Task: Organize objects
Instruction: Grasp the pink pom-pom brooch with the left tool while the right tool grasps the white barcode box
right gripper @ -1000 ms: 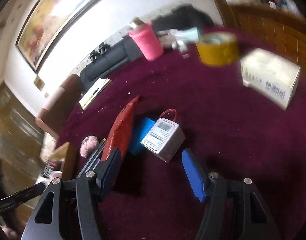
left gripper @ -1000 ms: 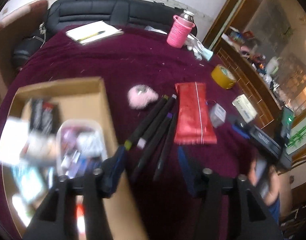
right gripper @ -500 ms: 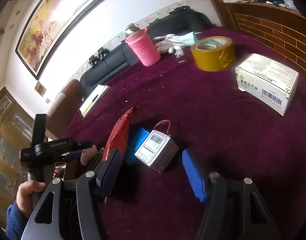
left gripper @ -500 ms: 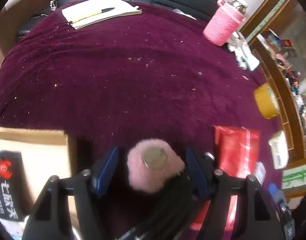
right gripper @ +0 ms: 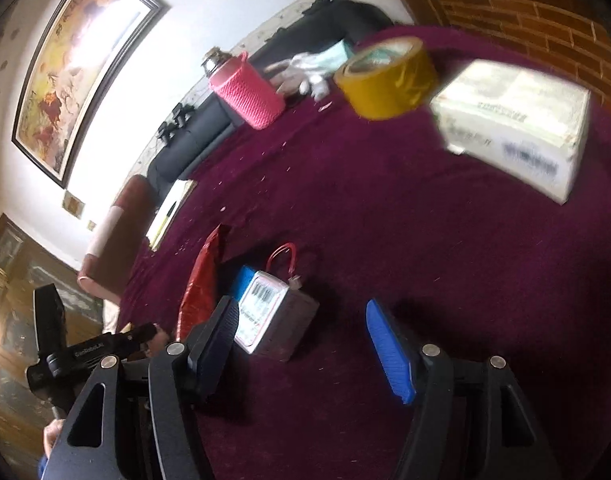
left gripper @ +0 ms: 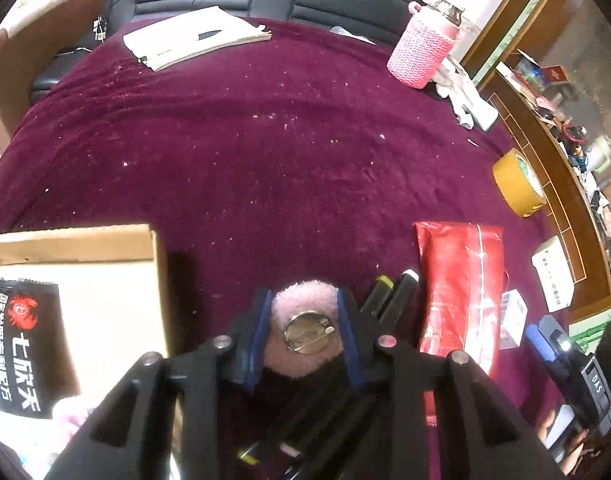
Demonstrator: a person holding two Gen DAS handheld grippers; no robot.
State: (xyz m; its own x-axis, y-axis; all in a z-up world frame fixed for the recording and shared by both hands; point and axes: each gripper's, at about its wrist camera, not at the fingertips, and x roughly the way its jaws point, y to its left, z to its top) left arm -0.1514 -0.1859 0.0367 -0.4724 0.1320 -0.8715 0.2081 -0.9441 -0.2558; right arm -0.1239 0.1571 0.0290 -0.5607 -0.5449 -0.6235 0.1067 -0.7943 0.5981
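Note:
A pink fluffy brooch [left gripper: 299, 294] with a round metal pin back lies on the maroon cloth, beside the cardboard box [left gripper: 105, 240]. My left gripper [left gripper: 304, 308] is closing on it, and both blue pads touch its sides. Black markers [left gripper: 389, 292] and a red pouch [left gripper: 459, 280] lie just right of it. In the right wrist view my right gripper [right gripper: 298, 310] stands wide and is opening a little. A small barcoded box with a red wire [right gripper: 265, 312] sits just ahead by the left finger, untouched, with the red pouch [right gripper: 201, 280] behind it.
The cardboard box holds a black packet [left gripper: 21, 340]. A yellow tape roll [right gripper: 389, 76], a white carton [right gripper: 513, 128] and a pink knitted bottle [left gripper: 419, 54] stand toward the far right. A notebook with a pen [left gripper: 193, 36] lies at the far edge, before a black sofa.
My left gripper came over from the cardboard box to the pink brooch and its jaws closed in on it. The right gripper drew slightly nearer the small barcoded box.

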